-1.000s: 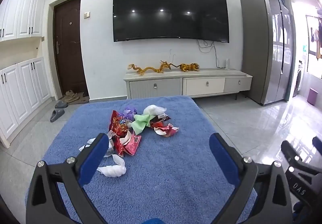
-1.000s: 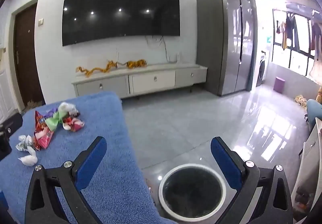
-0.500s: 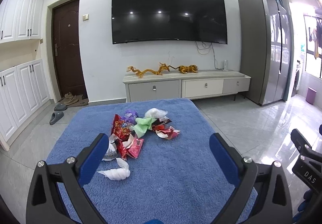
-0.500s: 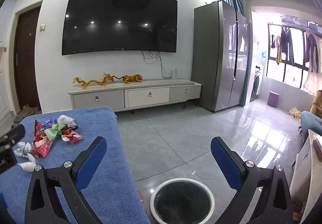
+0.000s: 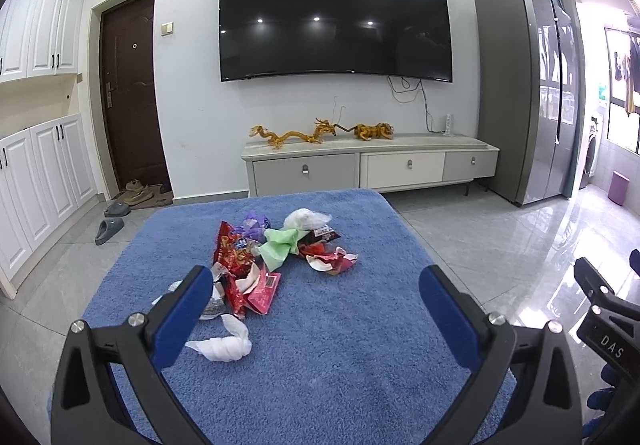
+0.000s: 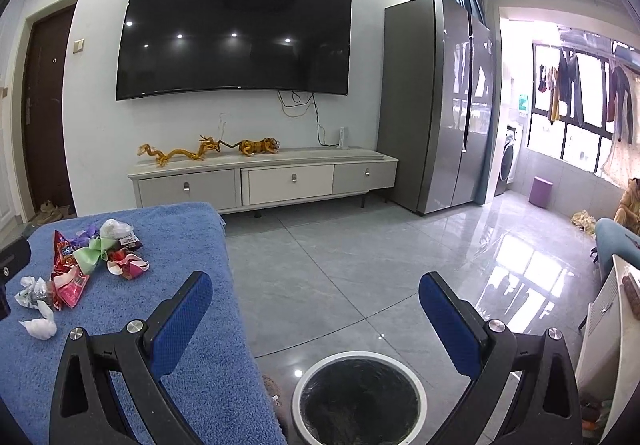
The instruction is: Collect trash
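1. Since a second ago both cameras have tipped upward and drawn back a little. In the left wrist view the trash pile (image 5: 276, 265) now sits higher, ahead of the left gripper (image 5: 316, 309) and between its fingers, where before it lay more to the left-finger side. In the right wrist view the bin (image 6: 358, 397) has slid lower, and more of the wall and TV (image 6: 236, 45) shows.

2. Both claws are released, fingers spread wide with nothing between them. The right gripper (image 6: 316, 309) hangs over the floor, with the bin just below and between its fingers.

3. The trash lies on the blue towel (image 5: 340, 365): red snack wrappers, a green scrap (image 5: 280, 247), a purple piece and a clear bag beyond it, and a twisted white tissue (image 5: 224, 343) nearest the left claw, just inside its left finger.

4. The step in hand looks like the approach for a first pick. The tissue is probably the easiest start: it sits apart from the heap, so bring the left claw down with the tissue centred in the gap, then close. Press lightly, because the towel pile could snag.

5. Hard to tell: how many wrappers overlap in the heap, and what lies under the left finger, which covers a crumpled silvery piece (image 5: 212, 305). The bin's near rim is cut off by the frame edge, and its dark inside shows no clear contents.
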A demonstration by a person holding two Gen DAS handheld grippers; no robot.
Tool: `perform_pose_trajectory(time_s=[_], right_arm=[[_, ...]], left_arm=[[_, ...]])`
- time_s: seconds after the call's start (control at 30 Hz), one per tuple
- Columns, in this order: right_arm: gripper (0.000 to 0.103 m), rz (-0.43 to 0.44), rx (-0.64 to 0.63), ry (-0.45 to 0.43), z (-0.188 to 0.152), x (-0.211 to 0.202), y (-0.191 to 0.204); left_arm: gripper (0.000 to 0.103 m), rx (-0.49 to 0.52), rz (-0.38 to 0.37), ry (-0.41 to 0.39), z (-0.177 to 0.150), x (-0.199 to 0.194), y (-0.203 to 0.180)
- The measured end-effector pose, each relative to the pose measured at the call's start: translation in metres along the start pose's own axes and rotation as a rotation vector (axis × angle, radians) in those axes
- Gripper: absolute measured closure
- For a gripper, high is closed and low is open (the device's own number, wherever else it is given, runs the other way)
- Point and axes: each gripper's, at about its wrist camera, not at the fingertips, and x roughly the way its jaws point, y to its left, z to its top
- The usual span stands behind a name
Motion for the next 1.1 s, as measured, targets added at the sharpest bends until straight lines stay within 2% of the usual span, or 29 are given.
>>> perform_pose_trajectory(time_s=[0.1, 0.27, 0.43, 0.6, 0.73, 0.9, 1.0, 1.1], right_arm=[[0.000, 0.015, 0.009, 0.008, -0.002, 0.008, -0.002], [0.000, 0.042, 0.028, 0.019, -0.005, 0.023, -0.010], [0.000, 0.026, 0.016, 0.036, -0.010, 0.038, -0.016], [0.000, 0.073, 0.017, 0.093, -0.011, 0.055, -0.011], [0.000, 0.193, -0.015, 0.158, -0.008, 0.073, 0.015], [0.000, 0.427, -0.084, 0.236, 0.002, 0.103, 0.074], [0.002, 0.539, -0.132, 0.274, 0.008, 0.125, 0.114], [0.004, 0.607, -0.173, 0.316, 0.011, 0.152, 0.153]], left_arm=[[0.000, 0.011, -0.003, -0.012, -0.004, 0.005, -0.005], [0.000, 0.058, -0.093, 0.015, -0.012, 0.017, -0.021], [0.000, 0.080, -0.173, 0.064, -0.020, 0.034, -0.029], [0.000, 0.081, -0.159, 0.076, -0.027, 0.049, -0.006], [0.000, 0.062, -0.114, 0.091, -0.030, 0.060, 0.033], [0.000, 0.031, -0.081, 0.150, -0.044, 0.079, 0.096], [0.002, -0.008, -0.117, 0.201, -0.054, 0.091, 0.122], [0.006, -0.024, -0.160, 0.232, -0.060, 0.102, 0.130]])
